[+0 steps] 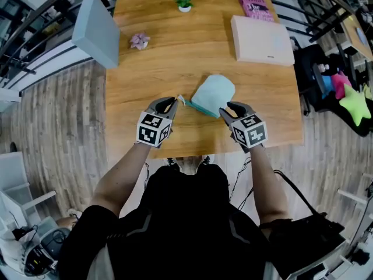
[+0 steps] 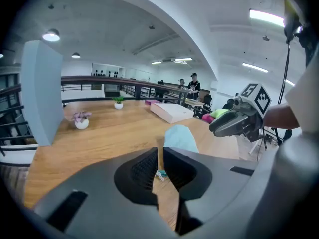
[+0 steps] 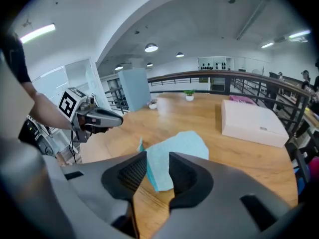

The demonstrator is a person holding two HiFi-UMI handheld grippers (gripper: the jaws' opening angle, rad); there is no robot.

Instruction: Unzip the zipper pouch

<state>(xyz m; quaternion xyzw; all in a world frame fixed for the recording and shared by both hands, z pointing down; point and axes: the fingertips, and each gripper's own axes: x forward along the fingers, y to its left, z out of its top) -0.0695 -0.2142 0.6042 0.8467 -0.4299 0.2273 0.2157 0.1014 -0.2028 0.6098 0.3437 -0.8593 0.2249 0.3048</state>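
Jaws of left gripper (image 2: pixel 160 152) together, right gripper's (image 3: pixel 158 158) apart

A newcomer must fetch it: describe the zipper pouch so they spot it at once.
On the wooden table, look near the person's edge, between the left gripper and the right gripper. The zipper pouch lies flat there: soft, pale blue-green, with a darker teal zipper along its near side, unlike the rigid white box behind it.
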